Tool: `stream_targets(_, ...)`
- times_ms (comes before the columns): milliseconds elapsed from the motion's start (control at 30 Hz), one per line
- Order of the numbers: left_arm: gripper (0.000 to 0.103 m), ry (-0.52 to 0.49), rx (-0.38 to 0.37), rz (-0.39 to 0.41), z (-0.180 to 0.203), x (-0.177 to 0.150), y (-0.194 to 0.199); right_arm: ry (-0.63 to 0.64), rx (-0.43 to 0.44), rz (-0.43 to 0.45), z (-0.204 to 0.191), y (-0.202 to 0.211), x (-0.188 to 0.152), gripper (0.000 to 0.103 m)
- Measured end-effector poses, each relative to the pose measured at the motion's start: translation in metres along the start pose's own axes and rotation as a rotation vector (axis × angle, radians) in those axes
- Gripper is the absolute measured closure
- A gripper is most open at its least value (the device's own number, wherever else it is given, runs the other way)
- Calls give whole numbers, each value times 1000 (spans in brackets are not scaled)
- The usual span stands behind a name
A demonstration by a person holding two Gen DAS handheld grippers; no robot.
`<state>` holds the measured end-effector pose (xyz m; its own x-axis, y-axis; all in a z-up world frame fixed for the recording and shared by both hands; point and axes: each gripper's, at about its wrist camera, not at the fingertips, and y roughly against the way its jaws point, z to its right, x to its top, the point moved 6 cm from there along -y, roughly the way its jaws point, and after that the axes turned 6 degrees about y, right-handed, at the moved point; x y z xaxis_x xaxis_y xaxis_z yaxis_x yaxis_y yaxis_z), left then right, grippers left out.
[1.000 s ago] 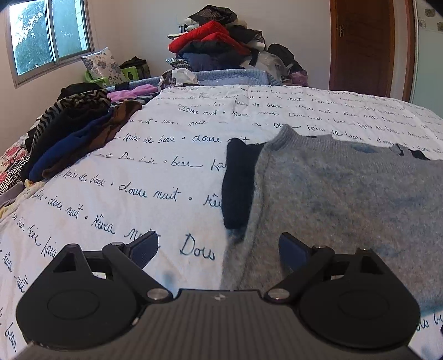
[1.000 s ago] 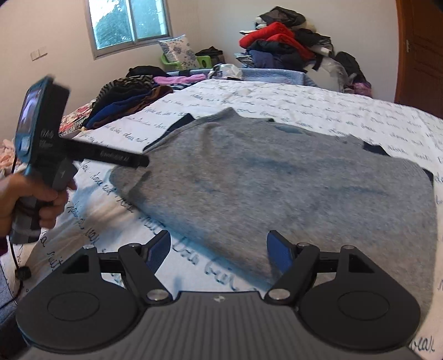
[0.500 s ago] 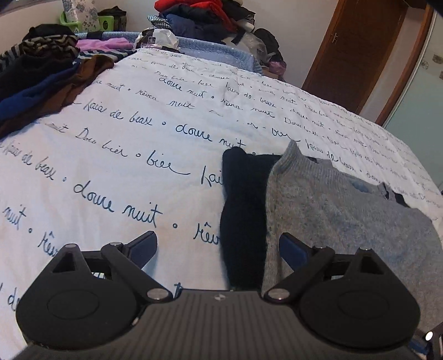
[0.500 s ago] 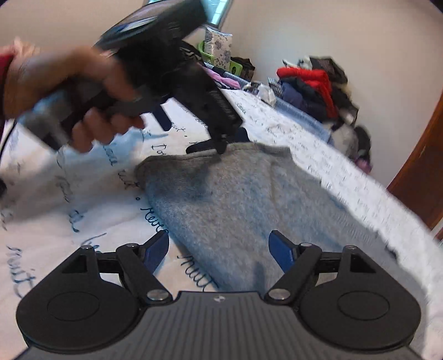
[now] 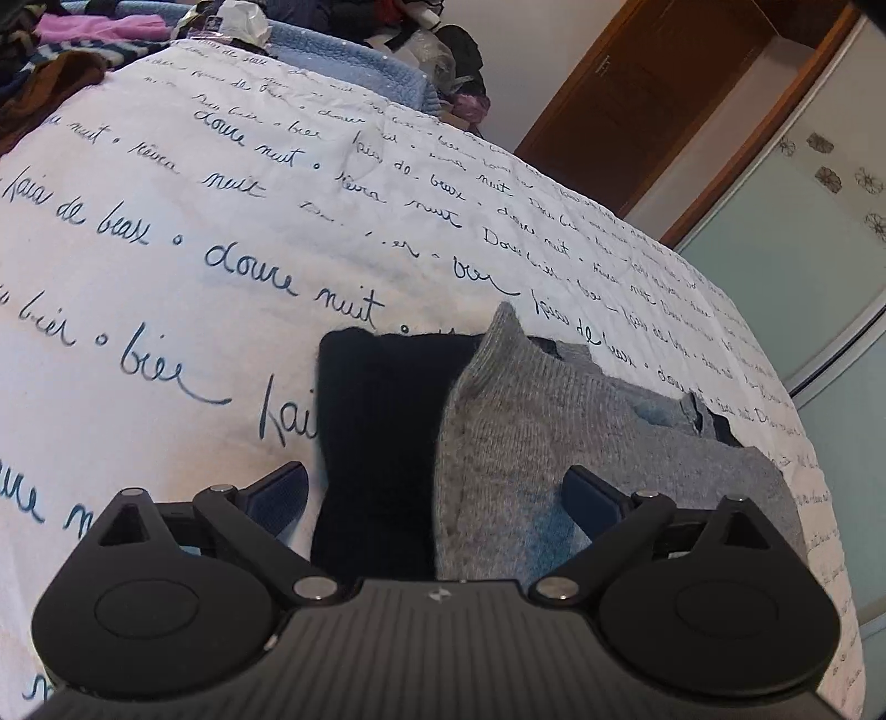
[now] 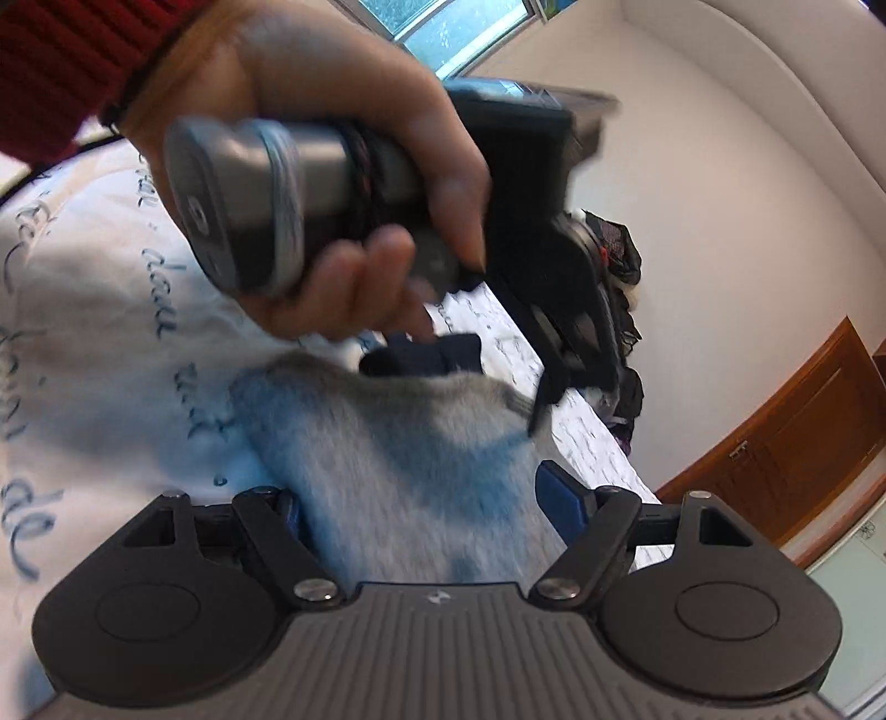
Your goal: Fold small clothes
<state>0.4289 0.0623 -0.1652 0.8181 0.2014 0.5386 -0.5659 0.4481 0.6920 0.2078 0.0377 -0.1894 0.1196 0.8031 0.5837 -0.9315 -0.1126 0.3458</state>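
You've got 1 grey sweater lying on 1 dark garment, both on 1 bedspread. 2 grippers in view: left and right, plus 1 hand w/ 1 red sleeve. Background: 1 door, 1 window; clothes in the far pile can't be counted.

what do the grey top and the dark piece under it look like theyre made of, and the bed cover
Grey top: soft knit, probably wool or acrylic, with fuzzy fine ribbing. Dark piece: navy or black matte fabric, weave too dark to tell. Bed cover: thin woven cloth, likely cotton, matte white, creased, with printed script.
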Motion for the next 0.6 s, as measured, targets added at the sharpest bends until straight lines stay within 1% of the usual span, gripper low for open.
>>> stream_targets(67,7,-4,-11,1,2,3,-6,0,28,7,-1,-5,3,41)
stream_targets(100,9,4,-21,4,4,5,-9,-1,43,9,-1,-8,4,45)
stream_targets(133,16,14,-36,5,5,7,-11,2,53,13,-2,-10,4,53)
stream_targets(167,20,21,-46,2,6,8,-13,9,61,17,-4,-12,6,60)
stream_targets(200,28,31,-39,0,6,9,-15,15,68,20,-4,-13,6,63)
stream_targets(233,38,41,-27,-2,5,10,-16,16,77,22,-5,-14,6,71)
stream_targets(267,44,43,-22,-5,4,11,-18,16,88,24,-7,-13,8,80)
stream_targets(300,59,45,-17,-7,2,12,-18,14,100,26,-8,-13,8,84)
stream_targets(333,70,58,-18,-9,0,12,-18,11,105,30,-8,-13,7,91)
stream_targets(400,82,114,-43,-11,-6,14,-16,-4,110,45,-5,-10,6,93)
stream_targets(467,83,140,-49,-2,-9,15,-12,-30,124,53,2,-10,2,95)
stream_targets(600,84,107,-19,32,1,16,0,-124,145,91,27,-4,-3,96)
